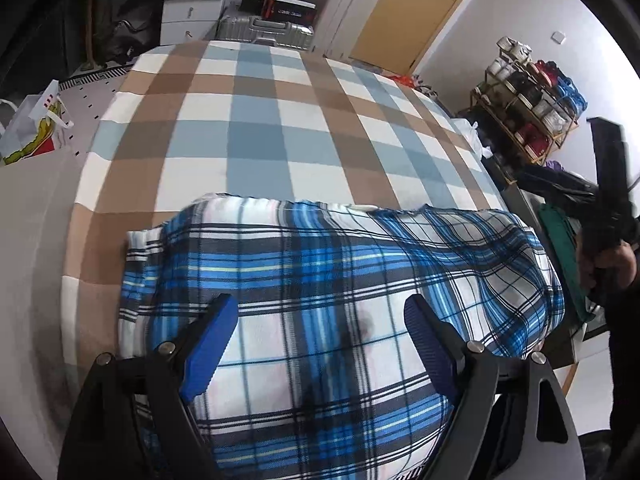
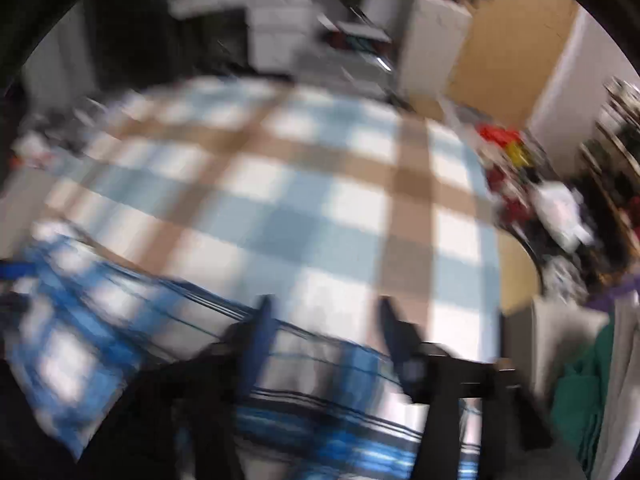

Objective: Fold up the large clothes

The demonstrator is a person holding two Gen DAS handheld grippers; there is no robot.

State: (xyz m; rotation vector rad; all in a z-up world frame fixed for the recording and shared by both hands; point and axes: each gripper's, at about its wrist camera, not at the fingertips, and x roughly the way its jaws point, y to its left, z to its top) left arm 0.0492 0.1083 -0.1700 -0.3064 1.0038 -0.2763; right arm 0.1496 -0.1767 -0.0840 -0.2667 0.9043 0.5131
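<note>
A blue, white and black plaid garment (image 1: 320, 248) lies folded into a wide band on the near part of a bed with a brown, light-blue and white checked cover (image 1: 260, 120). My left gripper (image 1: 320, 308) hovers over the garment's middle, open, its blue pads apart with only cloth beneath them. The right wrist view is blurred. There my right gripper (image 2: 326, 308) stands open over the garment's far edge (image 2: 340, 400), where it meets the checked cover (image 2: 280, 200). A person's hand (image 1: 612, 264) with a black tool shows at the right edge of the left wrist view.
Beyond the bed's far end stand a silver suitcase (image 1: 264, 32) and white drawers (image 1: 192, 0). A shelf rack (image 1: 528, 92) full of items lines the right wall. A paper bag (image 1: 32, 128) sits on the left. Green cloth (image 2: 580, 392) lies by the bed's right side.
</note>
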